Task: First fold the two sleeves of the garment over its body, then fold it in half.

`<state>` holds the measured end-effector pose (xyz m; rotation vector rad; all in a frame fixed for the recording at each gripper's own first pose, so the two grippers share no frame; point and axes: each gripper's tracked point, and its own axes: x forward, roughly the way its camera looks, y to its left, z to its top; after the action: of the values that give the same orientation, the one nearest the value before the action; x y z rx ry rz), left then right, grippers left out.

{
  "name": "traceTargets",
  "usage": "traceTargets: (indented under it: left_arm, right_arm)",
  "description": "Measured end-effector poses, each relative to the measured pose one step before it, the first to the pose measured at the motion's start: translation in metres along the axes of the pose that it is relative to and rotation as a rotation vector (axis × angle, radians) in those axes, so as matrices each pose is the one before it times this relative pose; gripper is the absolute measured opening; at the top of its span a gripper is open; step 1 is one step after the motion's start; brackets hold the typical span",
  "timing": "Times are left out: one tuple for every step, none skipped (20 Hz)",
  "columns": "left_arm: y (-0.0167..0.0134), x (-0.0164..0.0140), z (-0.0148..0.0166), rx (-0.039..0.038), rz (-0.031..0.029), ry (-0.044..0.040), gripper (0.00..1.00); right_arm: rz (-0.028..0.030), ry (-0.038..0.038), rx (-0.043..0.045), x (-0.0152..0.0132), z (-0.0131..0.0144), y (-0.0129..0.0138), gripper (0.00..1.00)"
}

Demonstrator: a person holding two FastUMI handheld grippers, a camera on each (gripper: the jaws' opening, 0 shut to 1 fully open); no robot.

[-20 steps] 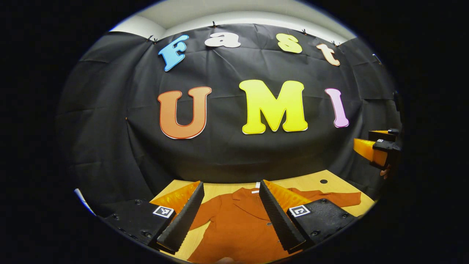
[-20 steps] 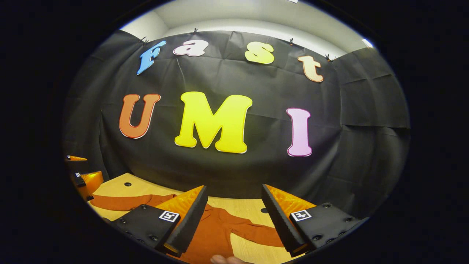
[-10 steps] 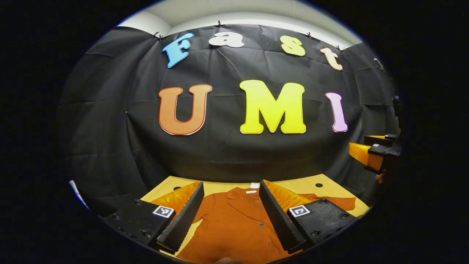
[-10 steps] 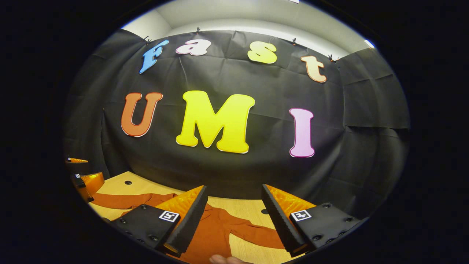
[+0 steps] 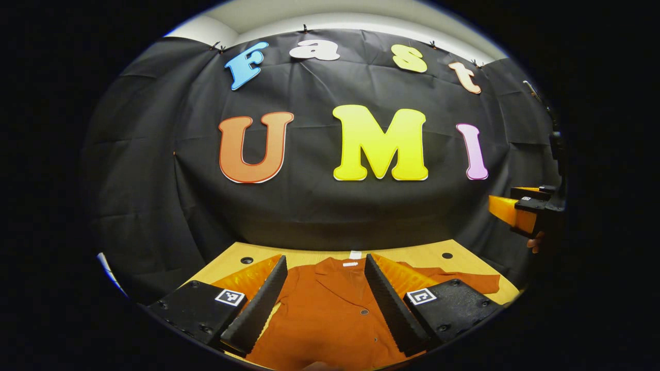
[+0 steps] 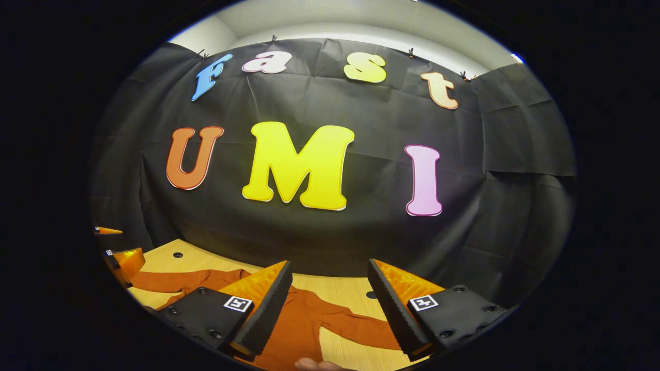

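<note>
I had the worktop point(image 5: 412, 253) low in both views, pale wood with a few small round holes, and the garment point(image 5: 330, 314) lay flat on it, front up, collar toward the booth wall. Both sleeves were spread out to the sides, so I judged no fold had been made. In the right gripper view one sleeve point(image 6: 356, 327) ran out across the wood below my right hand-held gripper point(image 6: 326, 299), and the other sleeve point(image 6: 170, 281) reached toward the far edge.

Both tools hung above the cloth, apart from it. The left hand-held gripper point(image 5: 322, 293) stood with its jaws wide and nothing between them, over the chest and collar. The right one stood equally wide and empty.

My worry was the grab itself. The left tool sat over the body, not a sleeve, so a straight descent could have pinched the front panel and dragged the whole garment. The fabric looked thin and limp; a grip taken too deep could have caught two layers, and one taken too shallow could have let the cuff slide out mid-fold. A sleeve pulled sideways instead of lifted would likely have bunched the shoulder and skewed the later half fold. The small buttons point(image 5: 364, 312) might have snagged a jaw edge.
</note>
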<state>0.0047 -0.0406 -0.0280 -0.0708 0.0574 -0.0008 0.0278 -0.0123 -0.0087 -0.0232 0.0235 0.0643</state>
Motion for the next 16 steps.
traceTargets:
  left_arm:
    - [-0.00039, -0.00119, -0.00115, 0.00019, -0.00013, 0.00537, 0.98]
    - [-0.00044, -0.00032, -0.00049, 0.00363, 0.00175, 0.00009, 0.98]
    - [-0.00074, -0.00009, -0.0004, 0.00384, -0.00172, 0.0029, 0.98]
    - [-0.00076, 0.00026, -0.00139, 0.00329, 0.00003, 0.00515, 0.98]
    - [-0.0012, 0.00083, -0.00258, 0.00218, -0.00058, 0.00872, 0.98]
    - [-0.00042, -0.0005, -0.00237, 0.00057, -0.00013, 0.0059, 0.98]
    - [-0.00108, -0.00022, -0.00321, -0.00178, -0.00084, 0.00899, 0.98]
    - [-0.00185, -0.00023, -0.00329, -0.00199, -0.00108, 0.01084, 0.98]
    - [-0.00254, 0.00211, -0.00587, 0.00044, -0.0032, 0.01667, 0.98]
    - [-0.00154, 0.00023, -0.00577, 0.00464, 0.00404, 0.01932, 0.98]
    - [-0.00062, 0.00037, -0.00627, 0.00407, 0.00624, 0.01863, 0.98]
    - [-0.00248, 0.00038, -0.00613, -0.00206, -0.00233, 0.01911, 0.98]
    - [-0.00364, 0.00067, -0.00743, -0.00588, -0.00303, 0.0242, 0.98]
    - [-0.00217, 0.00041, -0.00677, -0.00631, 0.00016, 0.01995, 0.98]
    - [-0.00164, 0.00172, -0.00736, -0.00993, 0.00071, 0.02423, 0.98]
    - [-0.00344, 0.00047, -0.00831, -0.0074, -0.00211, 0.02573, 0.98]
  right_arm:
    - [0.00141, 0.00327, -0.00179, 0.00165, -0.00162, 0.00006, 0.95]
    - [-0.00156, 0.00356, -0.00089, 0.00114, -0.0012, -0.00062, 0.94]
    - [0.00168, 0.00288, 0.00116, -0.00003, -0.00163, -0.0003, 0.94]
    - [0.00064, 0.00391, -0.00046, 0.00106, -0.00083, -0.00028, 0.94]
    - [-0.00015, 0.00462, -0.00003, 0.00192, -0.00189, -0.00068, 0.94]
    - [0.001, 0.00454, 0.00061, 0.0015, -0.00171, -0.00127, 0.94]
    - [-0.00303, 0.00592, -0.00015, 0.00143, -0.00286, -0.00249, 0.94]
    - [-0.004, 0.00683, 0.0034, 0.00246, -0.00211, -0.00347, 0.95]
    - [-0.00422, 0.01019, 0.0043, 0.00181, -0.00314, -0.00412, 0.95]
    - [-0.01021, 0.01345, 0.00387, 0.003, -0.00377, -0.00642, 0.95]
    - [-0.01551, 0.01675, 0.00277, 0.00474, -0.00562, -0.00752, 0.95]
    - [-0.01933, 0.02056, 0.00287, 0.00455, -0.00512, -0.00935, 0.94]
    - [-0.02149, 0.02243, 0.00581, 0.00509, -0.00709, -0.01033, 0.95]
    - [-0.02949, 0.02281, 0.00382, 0.00627, -0.00643, -0.01117, 0.95]
    - [-0.02437, 0.01984, -0.00051, 0.00667, -0.0075, -0.01208, 0.95]
    - [-0.02336, 0.02233, -0.00797, 0.00704, -0.00828, -0.01053, 0.95]
